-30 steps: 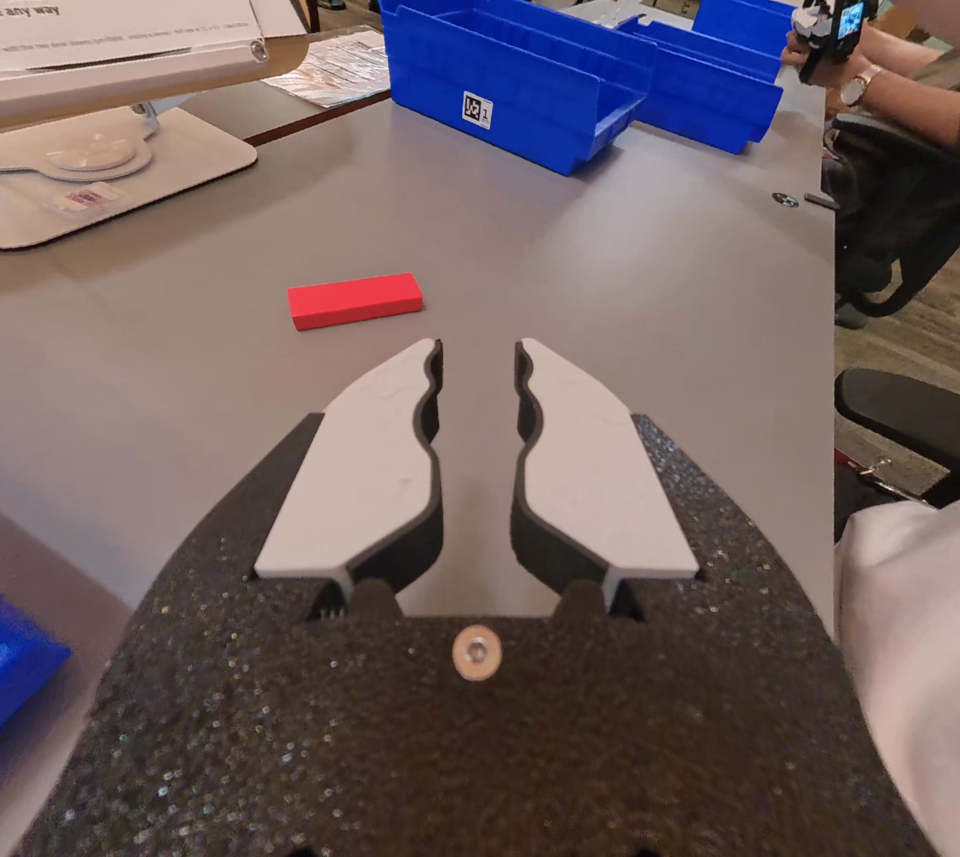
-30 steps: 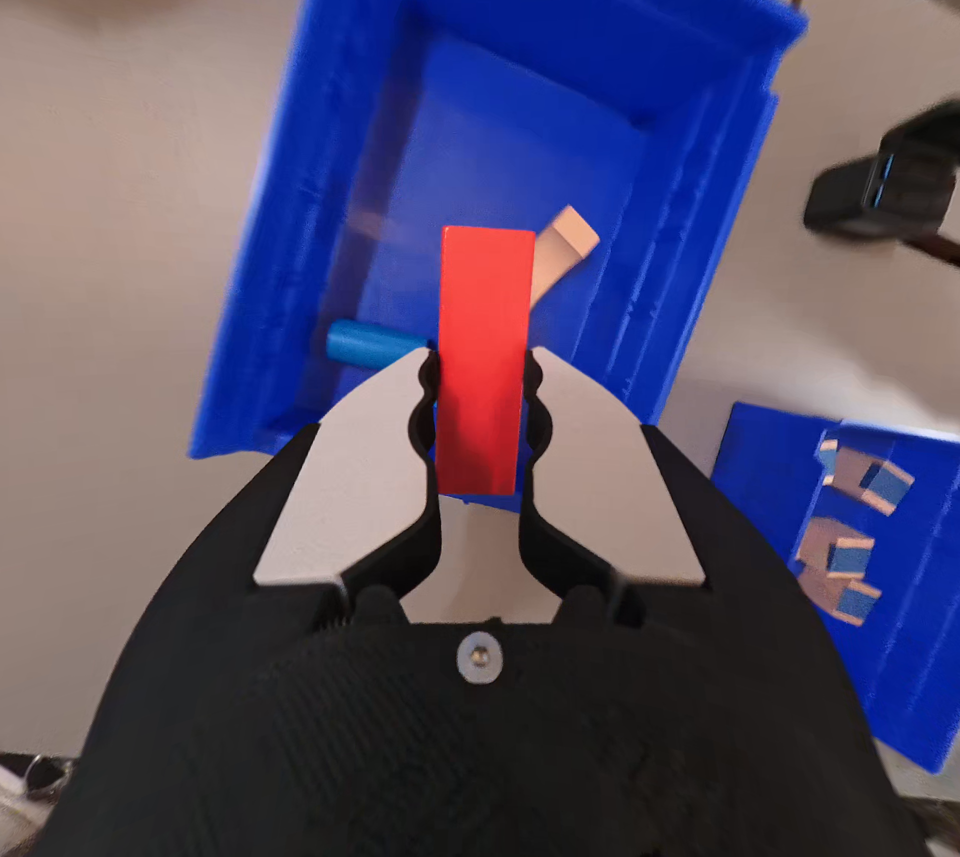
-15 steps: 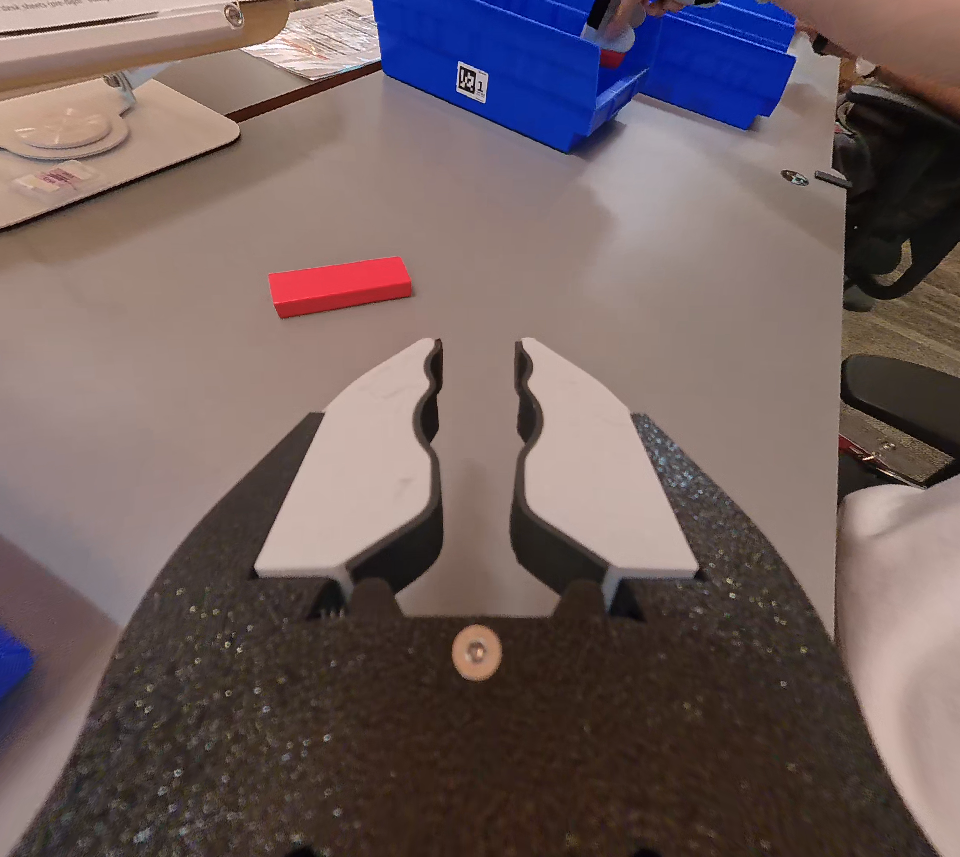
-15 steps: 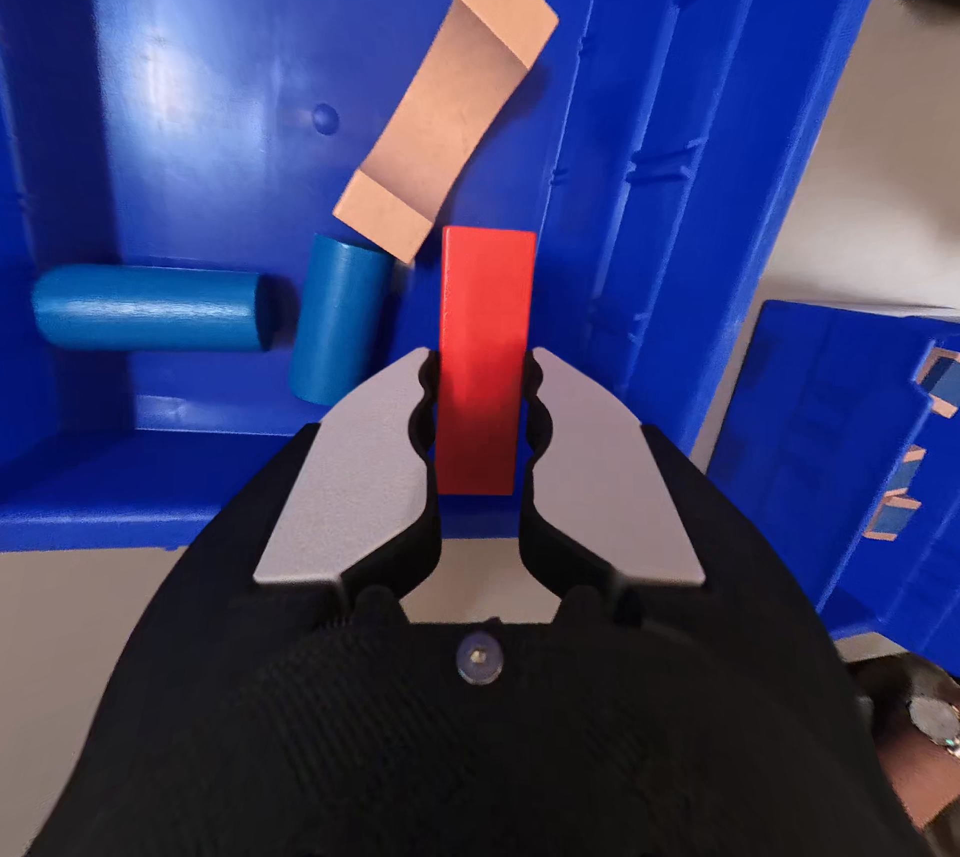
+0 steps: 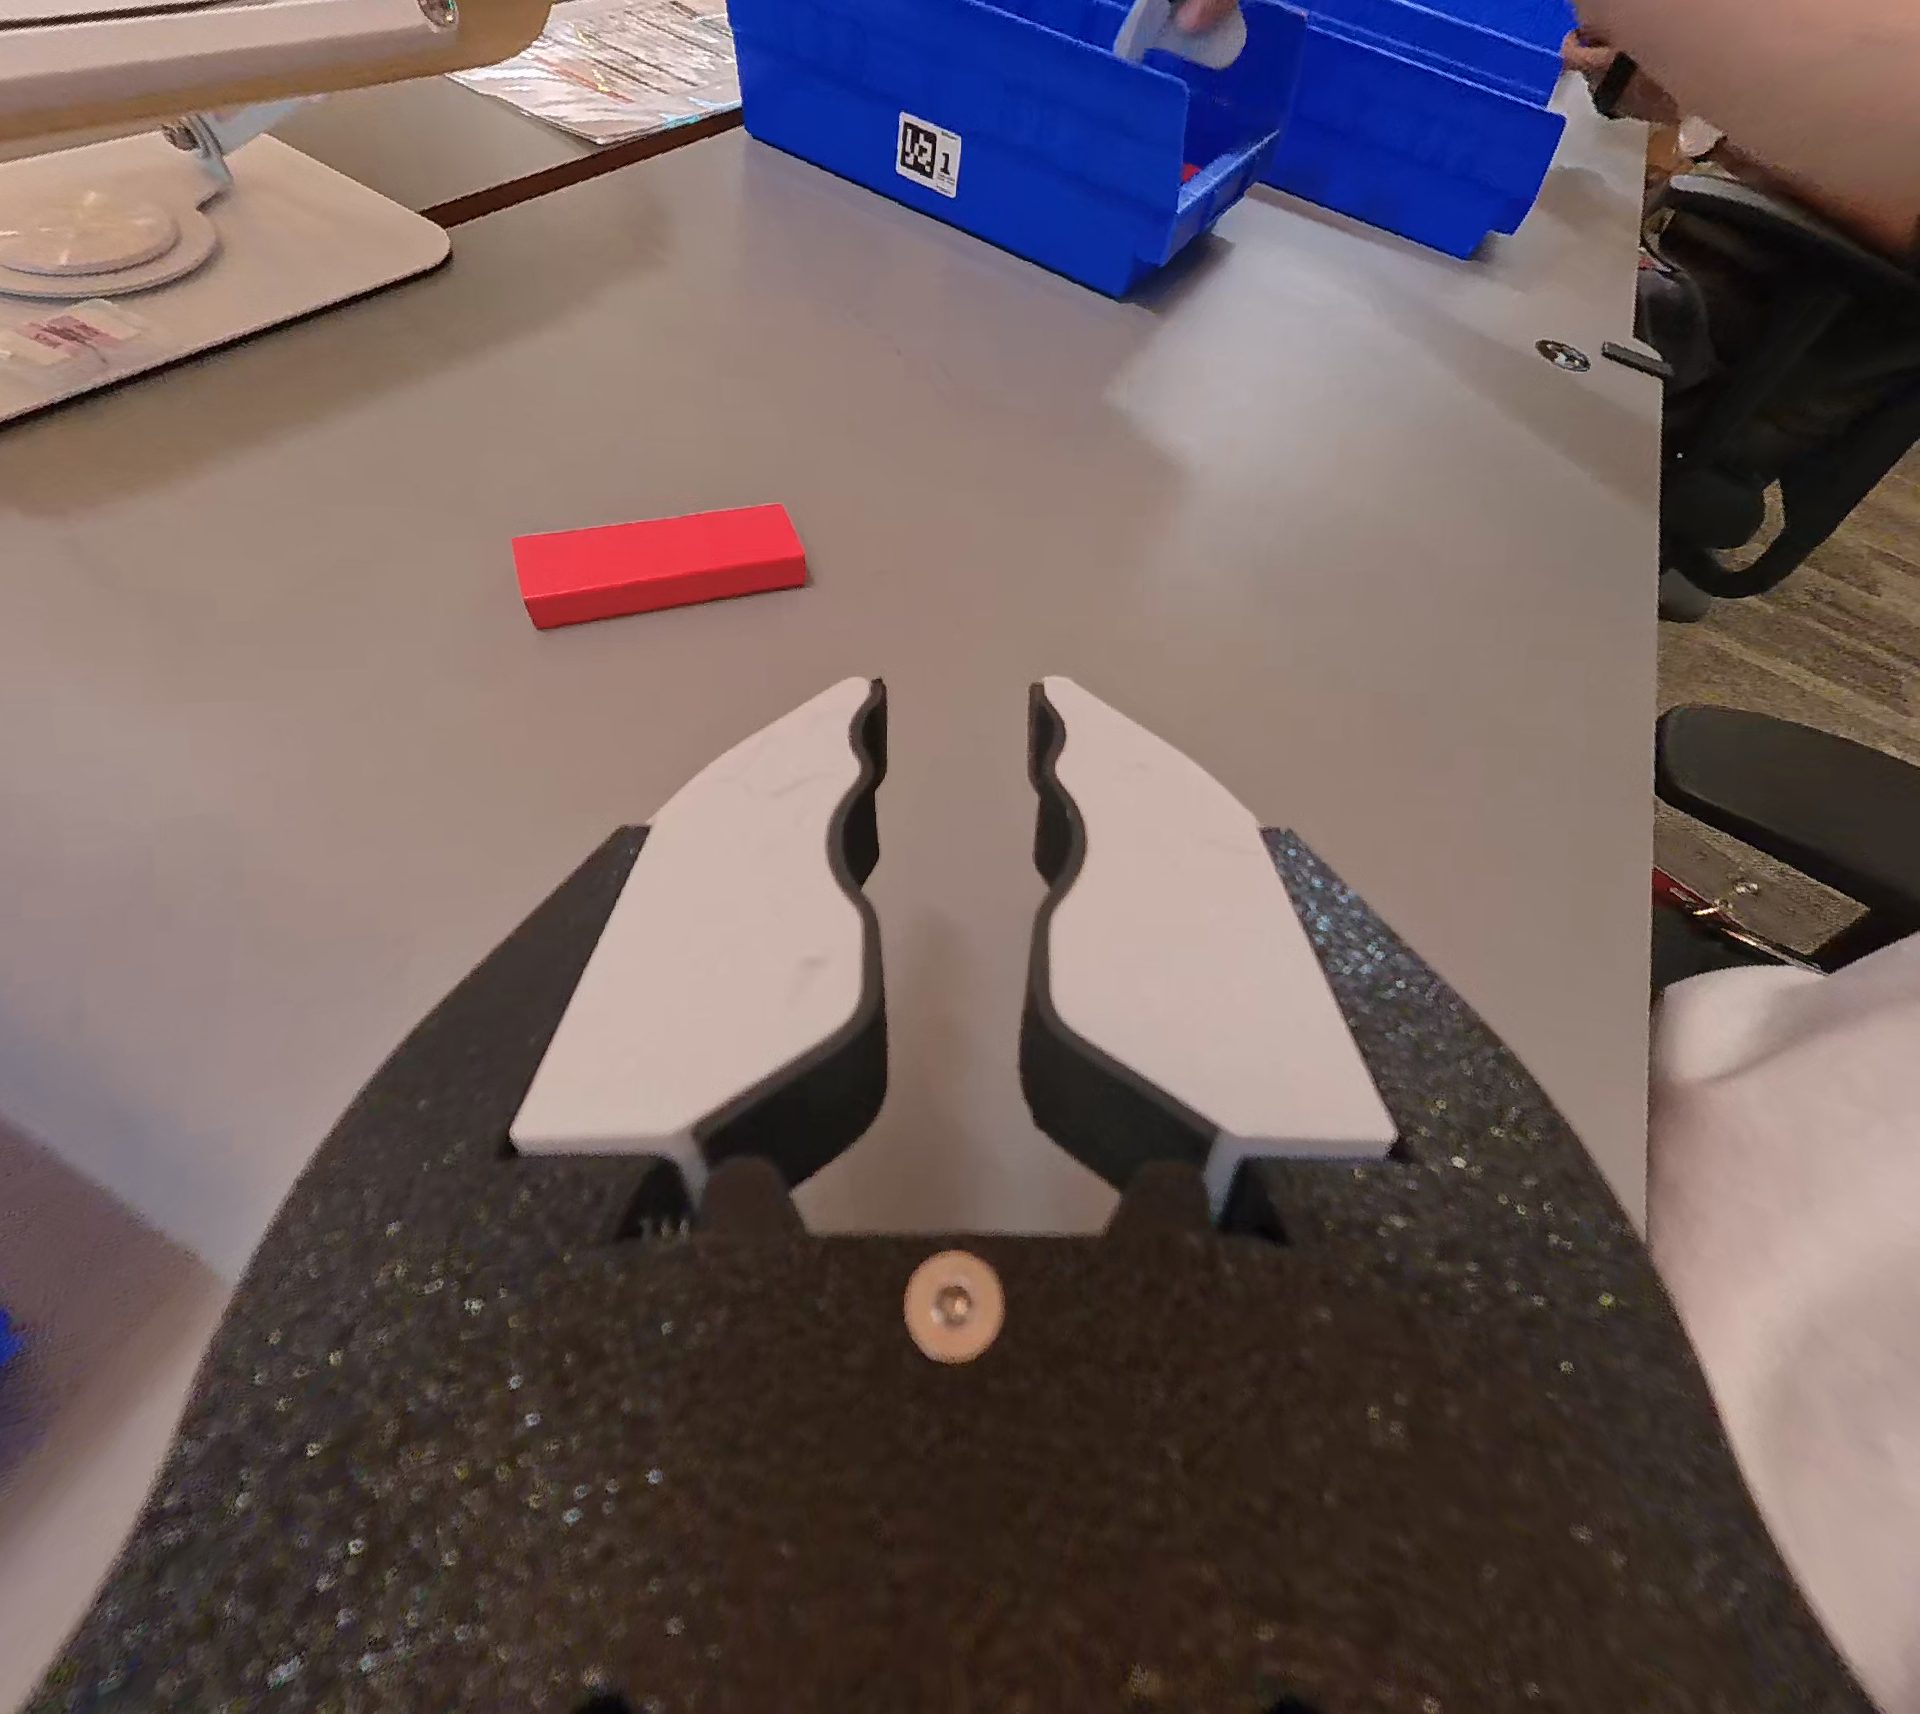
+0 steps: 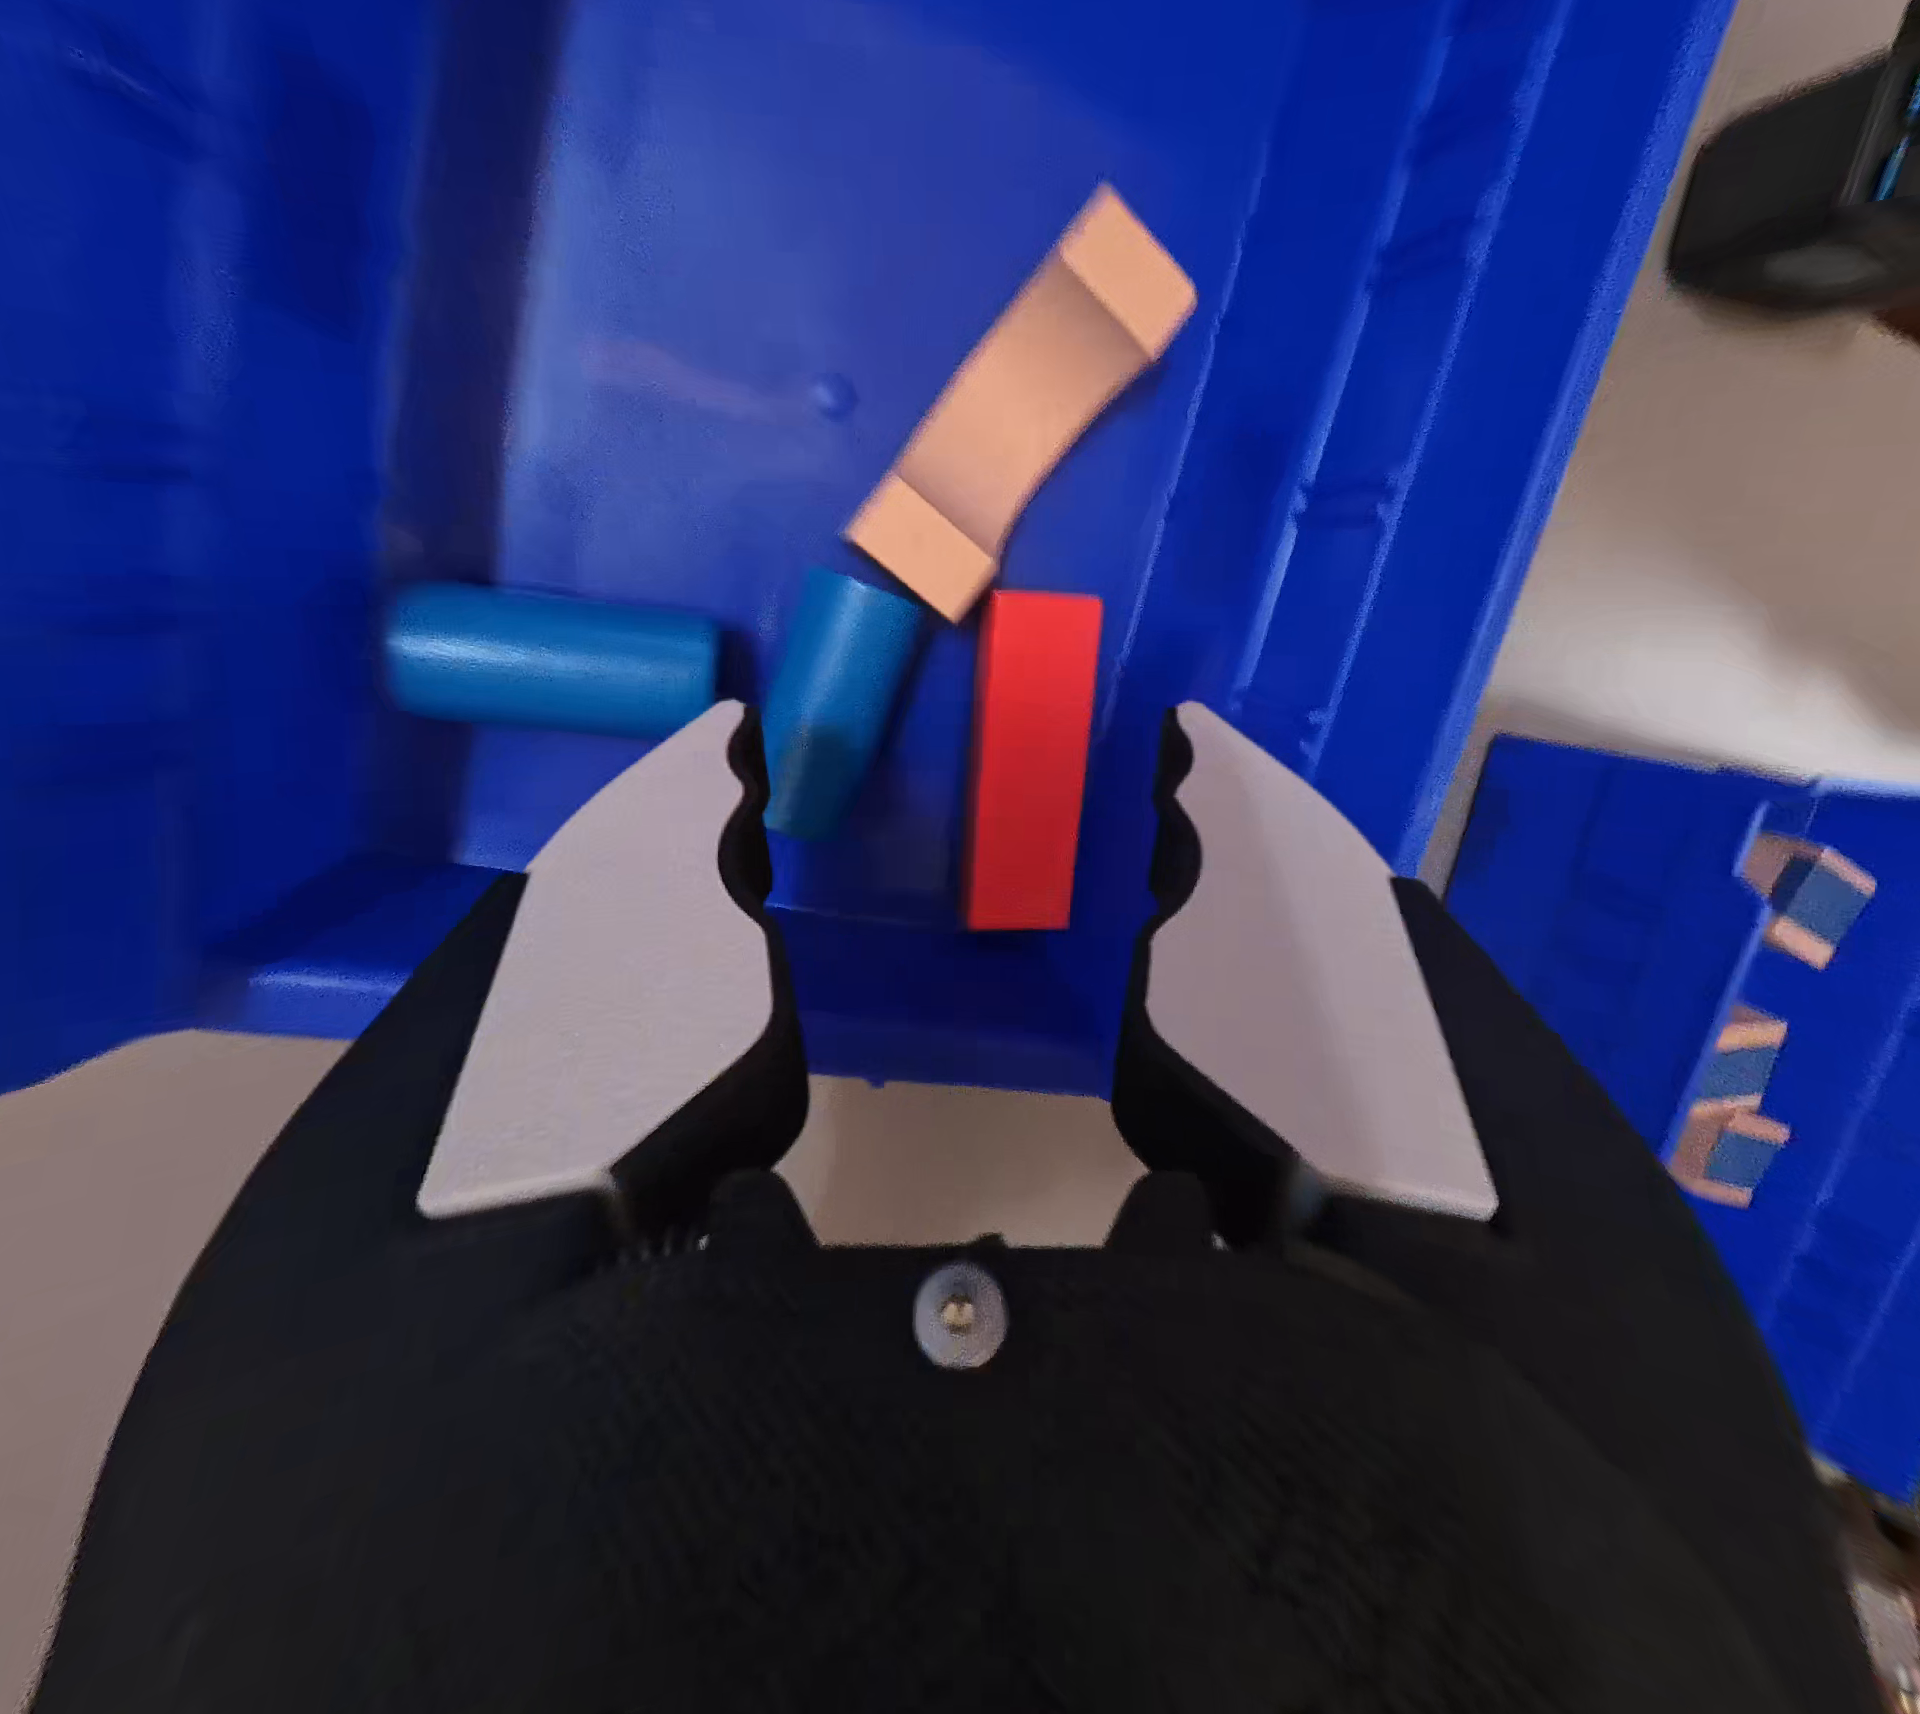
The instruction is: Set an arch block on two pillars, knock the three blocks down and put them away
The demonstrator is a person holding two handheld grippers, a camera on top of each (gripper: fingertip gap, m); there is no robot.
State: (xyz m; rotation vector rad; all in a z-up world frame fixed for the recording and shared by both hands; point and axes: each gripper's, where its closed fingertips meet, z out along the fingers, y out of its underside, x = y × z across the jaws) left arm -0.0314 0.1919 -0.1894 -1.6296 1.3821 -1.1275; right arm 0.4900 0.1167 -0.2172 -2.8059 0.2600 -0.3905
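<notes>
grey table, labelled blue bin; right claw open above red block

Two red blocks, one on the grey table at and one in a bin at, two blue cylinders, one tan arch block, two blue bins, and two grippers.

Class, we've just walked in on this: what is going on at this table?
A person works a gripper in each hand. The right gripper hangs open over a blue bin, above a red block lying beside two blue cylinders and a tan arch piece. The left gripper hovers open over the grey table, near another red block.
</notes>
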